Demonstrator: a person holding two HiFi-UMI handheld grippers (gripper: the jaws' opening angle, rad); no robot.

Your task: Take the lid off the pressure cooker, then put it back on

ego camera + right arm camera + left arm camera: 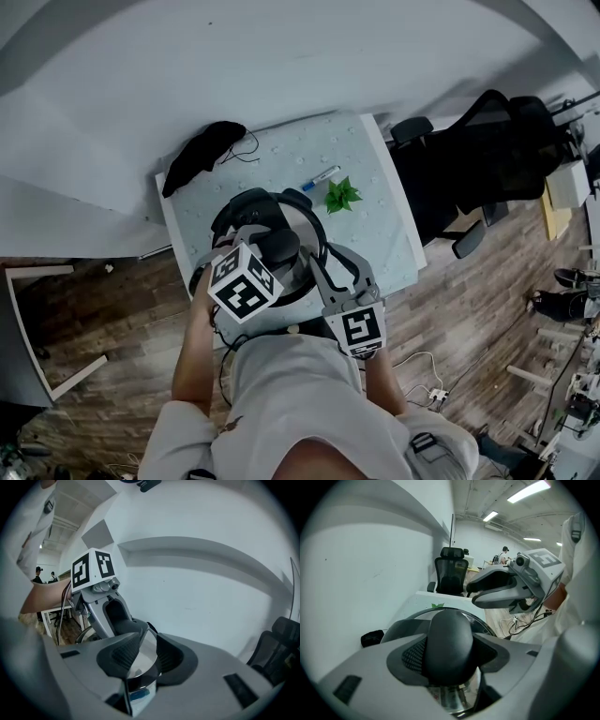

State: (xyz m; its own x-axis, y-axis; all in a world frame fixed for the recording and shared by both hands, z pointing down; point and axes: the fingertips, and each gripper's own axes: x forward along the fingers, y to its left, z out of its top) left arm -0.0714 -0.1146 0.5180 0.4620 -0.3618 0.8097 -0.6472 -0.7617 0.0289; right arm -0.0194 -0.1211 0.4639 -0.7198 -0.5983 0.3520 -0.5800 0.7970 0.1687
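Pale table (380, 234) holds one cooker (314, 225), one pen (320, 177) at its 1 o'clock, one leaf (342, 195) at 2; left tongs (451, 652) squeeze the lid knob (450, 634), right tongs (146, 641) pinch the lid rim (139, 665)

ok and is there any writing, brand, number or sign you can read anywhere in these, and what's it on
No text here can be read.
marker cube at left and marker cube at right: black and white square patterns only, no letters or numbers.
pressure cooker label: blurred, unreadable.
pen: too small to show any print.
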